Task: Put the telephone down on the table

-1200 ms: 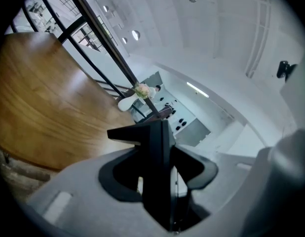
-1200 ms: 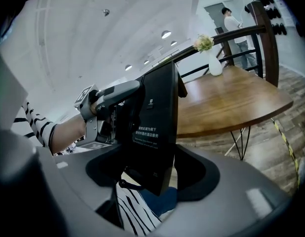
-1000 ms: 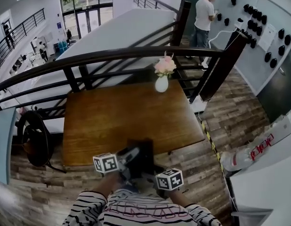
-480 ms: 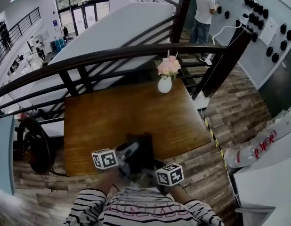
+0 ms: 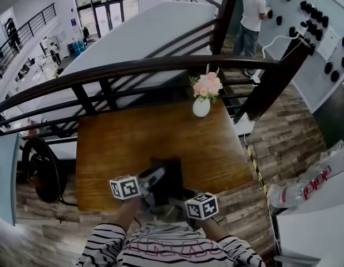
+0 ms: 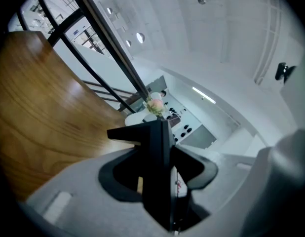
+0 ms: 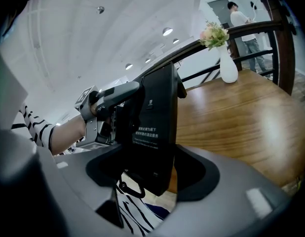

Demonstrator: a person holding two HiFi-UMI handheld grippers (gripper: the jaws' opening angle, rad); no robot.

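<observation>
The telephone point(image 5: 167, 178) is a flat black unit held upright between both grippers over the near edge of the wooden table point(image 5: 116, 138). My left gripper point(image 5: 152, 182) is shut on its left side and my right gripper point(image 5: 182, 196) is shut on its lower right. The left gripper view shows the telephone point(image 6: 158, 162) edge-on between the jaws of the left gripper point(image 6: 161, 191). In the right gripper view its back point(image 7: 155, 127), with white print, stands between the jaws of the right gripper point(image 7: 152, 179), and the left gripper point(image 7: 113, 95) grips its far edge. A coiled cord point(image 7: 128, 189) hangs below.
A white vase of pink flowers point(image 5: 202, 102) stands at the table's far right edge. A dark railing point(image 5: 133, 67) runs behind the table. A black bag point(image 5: 41, 168) sits at the left, a white counter point(image 5: 314, 204) at the right. A person point(image 5: 252, 15) stands far back.
Both grippers have carried the telephone forward, so it now hangs further in over the table's near edge. The grip on it has not changed.
</observation>
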